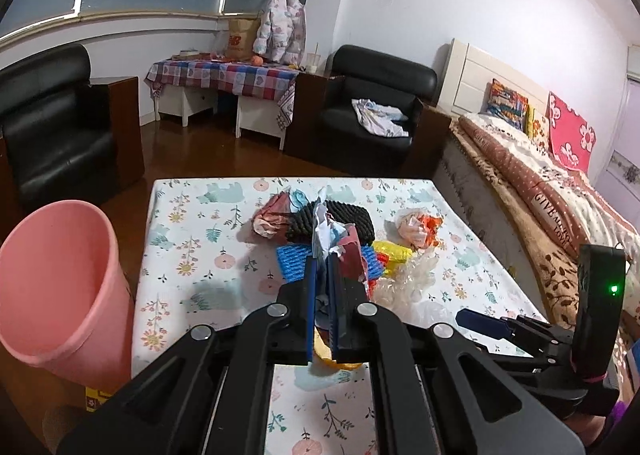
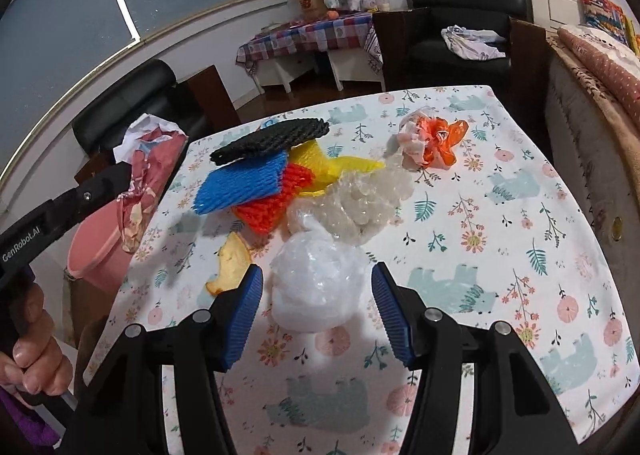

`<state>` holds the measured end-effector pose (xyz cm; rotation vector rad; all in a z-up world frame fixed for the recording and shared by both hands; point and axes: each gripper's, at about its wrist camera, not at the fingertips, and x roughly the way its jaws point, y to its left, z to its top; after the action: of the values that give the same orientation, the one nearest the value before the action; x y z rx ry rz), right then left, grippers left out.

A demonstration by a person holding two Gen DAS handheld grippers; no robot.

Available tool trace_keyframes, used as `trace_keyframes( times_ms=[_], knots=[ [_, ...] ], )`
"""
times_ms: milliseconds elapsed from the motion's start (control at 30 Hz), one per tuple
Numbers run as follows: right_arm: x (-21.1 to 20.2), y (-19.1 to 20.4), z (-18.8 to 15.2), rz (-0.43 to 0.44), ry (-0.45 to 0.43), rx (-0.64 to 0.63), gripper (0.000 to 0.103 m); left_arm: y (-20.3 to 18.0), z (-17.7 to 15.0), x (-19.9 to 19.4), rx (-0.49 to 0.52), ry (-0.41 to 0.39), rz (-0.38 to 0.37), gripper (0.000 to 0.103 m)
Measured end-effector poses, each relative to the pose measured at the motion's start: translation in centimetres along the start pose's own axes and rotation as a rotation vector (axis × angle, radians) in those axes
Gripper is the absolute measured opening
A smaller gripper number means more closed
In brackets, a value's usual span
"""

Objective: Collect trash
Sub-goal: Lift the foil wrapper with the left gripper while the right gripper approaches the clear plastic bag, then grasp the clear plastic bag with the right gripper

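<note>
My left gripper (image 1: 320,261) is shut on a crumpled red-and-white wrapper (image 1: 348,251), held up over the table's left side; the right wrist view shows the same wrapper (image 2: 148,175) near the pink bin (image 2: 96,251). That bin (image 1: 60,287) stands on the floor left of the table. My right gripper (image 2: 316,275) is open, its blue pads either side of a white plastic bag (image 2: 316,295) without pressing it. An orange peel (image 2: 232,267) lies beside its left finger.
On the floral tablecloth (image 2: 500,255) lie black (image 2: 272,135), blue (image 2: 240,183) and red foam nets (image 2: 276,203), a yellow bag (image 2: 332,167), bubble wrap (image 2: 360,199) and an orange-white bag (image 2: 432,143). A bed (image 1: 540,195) flanks the right; black armchairs (image 1: 372,111) stand behind.
</note>
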<state>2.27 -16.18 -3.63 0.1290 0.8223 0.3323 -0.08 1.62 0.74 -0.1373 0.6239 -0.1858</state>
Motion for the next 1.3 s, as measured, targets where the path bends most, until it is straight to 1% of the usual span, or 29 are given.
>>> trace_keyframes(
  times_ms=[133, 200, 233, 267, 367, 467, 667, 900, 1067, 1300],
  knots=[
    [0.9, -0.3, -0.1, -0.011, 0.018, -0.002, 0.056, -0.5, -0.5, 0.9, 0.018, 0.033, 0.007, 0.005],
    [1.4, -0.5, -0.3, -0.006, 0.028, -0.001, 0.045, -0.6, -0.8, 1.2, 0.028, 0.045, 0.013, 0.005],
    [1.6, -0.5, -0.5, -0.002, 0.033, -0.003, 0.037, -0.6, -0.9, 1.2, 0.03, 0.048, 0.014, 0.005],
    [1.7, -0.4, -0.5, -0.001, 0.035, -0.004, 0.032, -0.6, -1.0, 1.2, 0.031, 0.051, 0.016, 0.005],
    [1.5, -0.3, -0.7, -0.001, 0.018, -0.012, 0.023, -0.4, -1.2, 1.0, 0.033, 0.052, 0.021, 0.005],
    [1.0, -0.3, -0.7, 0.001, 0.003, -0.007, 0.019, -0.1, -1.3, 0.7, 0.031, 0.049, 0.026, 0.005],
    [-1.3, -0.2, -0.7, 0.014, -0.064, 0.008, 0.018, 0.7, -1.7, 0.6, 0.018, 0.057, 0.029, 0.005],
    [-3.3, 1.1, 0.8, 0.038, -0.139, -0.008, 0.018, 1.6, -1.9, 0.1, -0.005, 0.05, 0.025, 0.005],
    [-2.5, 2.0, 0.8, 0.045, -0.115, -0.025, 0.018, 1.8, -2.1, -0.1, -0.005, 0.052, -0.005, 0.005],
    [-1.7, 2.2, 0.0, 0.032, -0.095, -0.032, 0.018, 0.9, -3.2, 0.8, 0.018, 0.087, -0.043, 0.005]
  ],
)
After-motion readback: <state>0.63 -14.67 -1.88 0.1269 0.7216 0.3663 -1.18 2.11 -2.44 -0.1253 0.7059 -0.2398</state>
